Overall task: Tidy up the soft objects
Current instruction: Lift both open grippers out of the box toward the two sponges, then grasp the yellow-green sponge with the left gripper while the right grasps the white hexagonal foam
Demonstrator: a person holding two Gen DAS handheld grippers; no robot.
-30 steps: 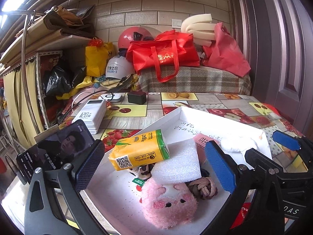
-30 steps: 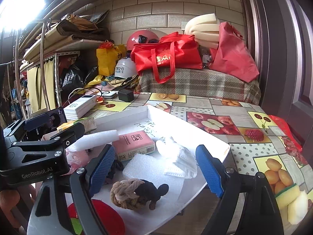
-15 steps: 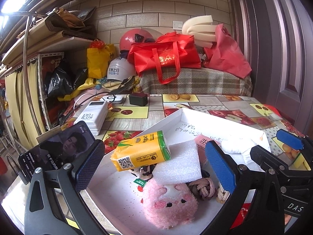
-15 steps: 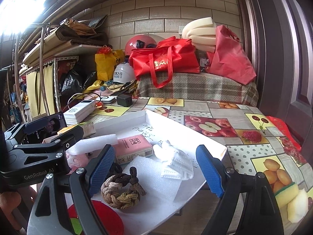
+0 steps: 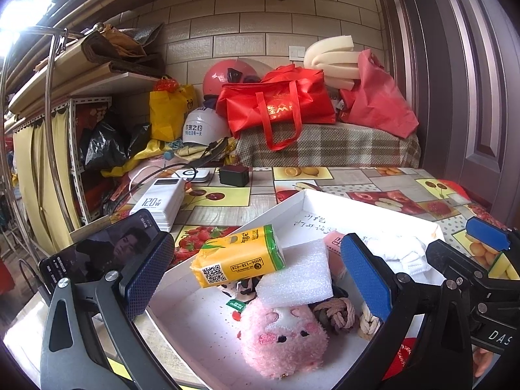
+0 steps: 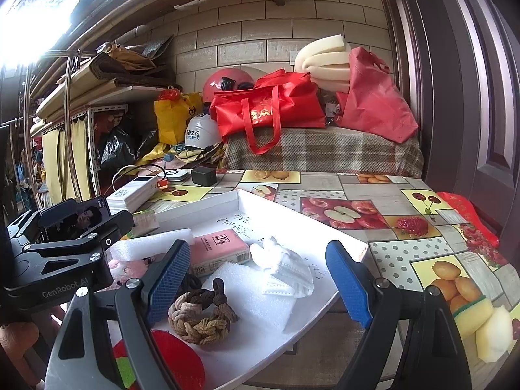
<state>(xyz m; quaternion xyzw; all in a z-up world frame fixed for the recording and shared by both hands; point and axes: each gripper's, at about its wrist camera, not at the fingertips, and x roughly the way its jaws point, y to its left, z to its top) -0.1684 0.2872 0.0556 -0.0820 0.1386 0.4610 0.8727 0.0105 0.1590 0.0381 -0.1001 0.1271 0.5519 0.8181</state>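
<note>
A white tray holds soft things: a pink plush pig, a yellow tissue pack, a white foam piece, a braided rope ring, a pink tissue pack and a white face mask. My left gripper is open and empty, low over the tray's near end above the pig. My right gripper is open and empty over the rope ring and foam.
A phone leans left of the tray by a white power bank. A yellow sponge and a foam lump lie at the table's right edge. A red lid lies under the tray's near corner. Bags and helmets stand behind.
The rope ring has dropped from an upright tilt to lie flat on the tray. Both grippers have drawn back slightly and stay open.
</note>
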